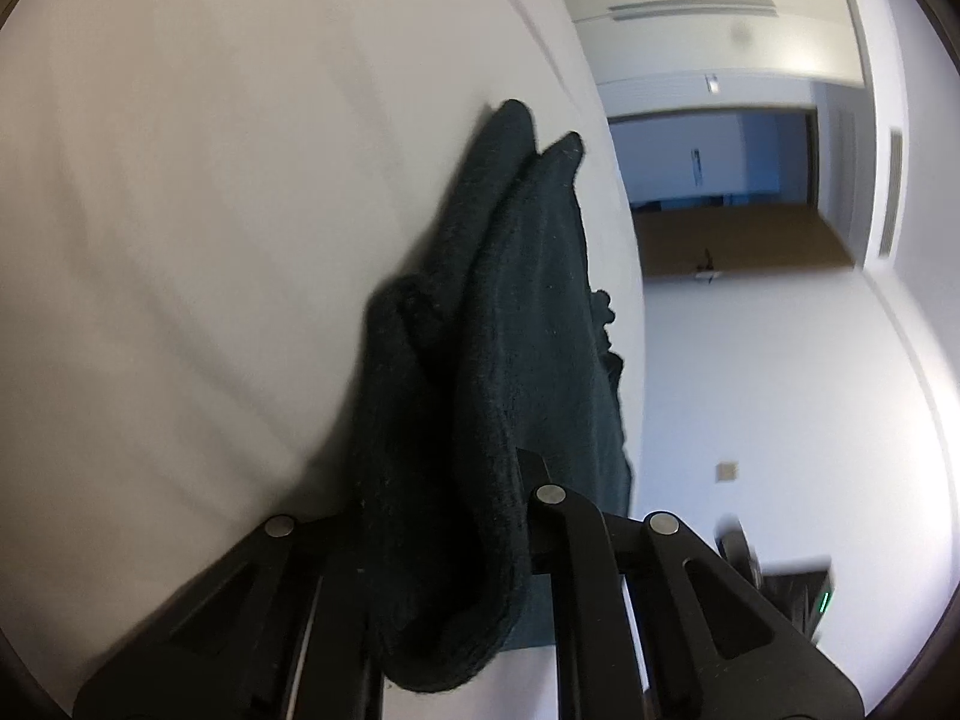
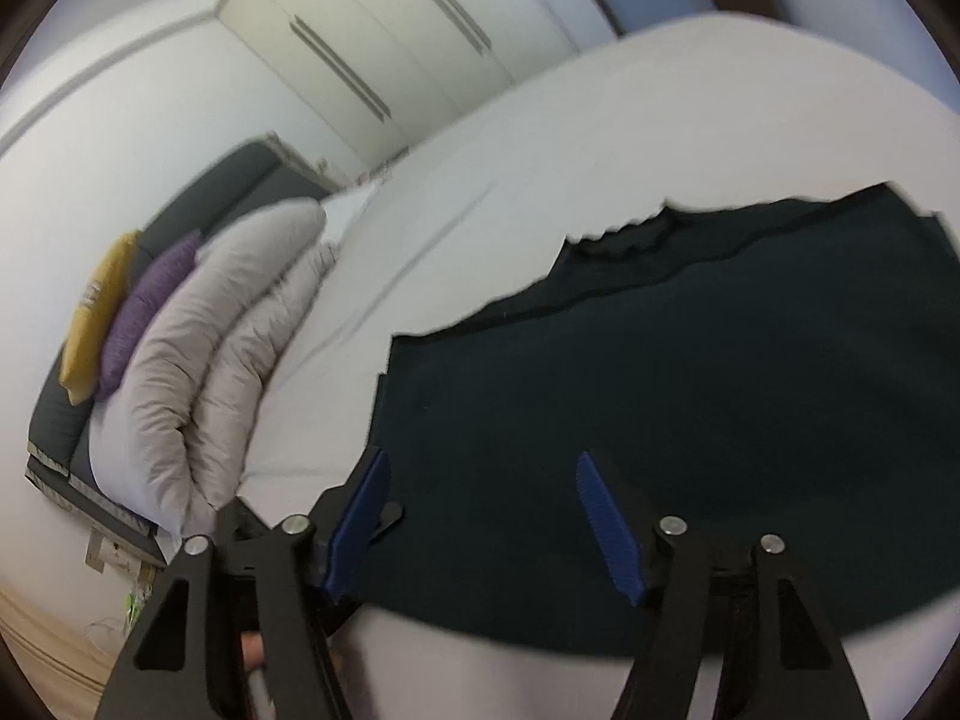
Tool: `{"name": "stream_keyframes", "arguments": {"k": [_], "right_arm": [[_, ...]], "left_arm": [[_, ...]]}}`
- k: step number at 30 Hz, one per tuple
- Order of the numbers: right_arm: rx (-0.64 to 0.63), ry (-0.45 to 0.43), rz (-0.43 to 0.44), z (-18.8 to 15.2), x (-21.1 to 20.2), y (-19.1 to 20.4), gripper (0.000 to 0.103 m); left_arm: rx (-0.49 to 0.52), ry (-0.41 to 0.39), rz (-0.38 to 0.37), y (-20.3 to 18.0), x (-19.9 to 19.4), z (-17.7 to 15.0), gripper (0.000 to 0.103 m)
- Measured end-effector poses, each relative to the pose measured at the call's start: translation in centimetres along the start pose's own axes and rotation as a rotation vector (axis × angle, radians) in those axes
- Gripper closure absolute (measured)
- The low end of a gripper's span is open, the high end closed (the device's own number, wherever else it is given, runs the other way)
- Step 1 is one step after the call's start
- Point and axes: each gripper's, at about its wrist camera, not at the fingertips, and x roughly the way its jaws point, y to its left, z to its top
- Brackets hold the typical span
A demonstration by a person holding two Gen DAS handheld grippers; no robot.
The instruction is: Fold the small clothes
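Note:
A dark green garment (image 2: 690, 396) lies spread on the white bed (image 2: 540, 138) in the right wrist view. My right gripper (image 2: 480, 468) is open just above its near part, blue pads (image 2: 606, 516) apart, holding nothing. In the left wrist view my left gripper (image 1: 456, 480) is shut on a bunched fold of the same dark garment (image 1: 510, 312), which hangs lifted between the black fingers (image 1: 558, 516) against the white bed (image 1: 210, 210). The fingertips are hidden by the cloth.
A folded grey duvet (image 2: 198, 360) with a purple cushion (image 2: 150, 300) and a yellow cushion (image 2: 96, 312) lies at the bed's head, against a dark headboard (image 2: 198, 198). White wardrobes (image 2: 372, 42) stand behind. A doorway (image 1: 720, 162) shows beyond the bed edge.

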Motion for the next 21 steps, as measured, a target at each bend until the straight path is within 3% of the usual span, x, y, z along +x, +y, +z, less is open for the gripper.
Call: {"name": "stream_keyframes", "arguments": {"k": [6,10,12,15,17,20,21], "right_arm": [[0.045,0.165,-0.044,0.9,7.1,-2.0,0.042],[0.006,0.151,-0.036,0.7,7.8,-2.2,0.042],[-0.001,0.160,-0.014,0.8,7.6,-2.3,0.042],[0.093,0.176,0.078,1.8,6.0,-4.0,0.040],[0.166,0.137,0.141,2.9,4.0,-5.8,0.032],[0.276,0.084,0.231,4.3,1.7,-8.8,0.021],[0.308,0.086,0.254,4.6,1.4,-9.7,0.020]], "left_arm": [[0.084,-0.013,0.043,-1.9,0.2,0.1,0.093],[0.130,-0.042,0.081,-3.8,-0.3,-0.2,0.093],[0.208,-0.074,0.116,-6.3,-0.5,-0.7,0.094],[0.473,-0.115,0.199,-13.2,1.2,-2.7,0.094],[0.791,-0.119,0.304,-19.1,4.6,-6.7,0.094],[1.146,-0.132,0.426,-21.3,8.8,-13.7,0.094],[1.178,-0.124,0.438,-21.1,9.5,-14.8,0.094]]}}
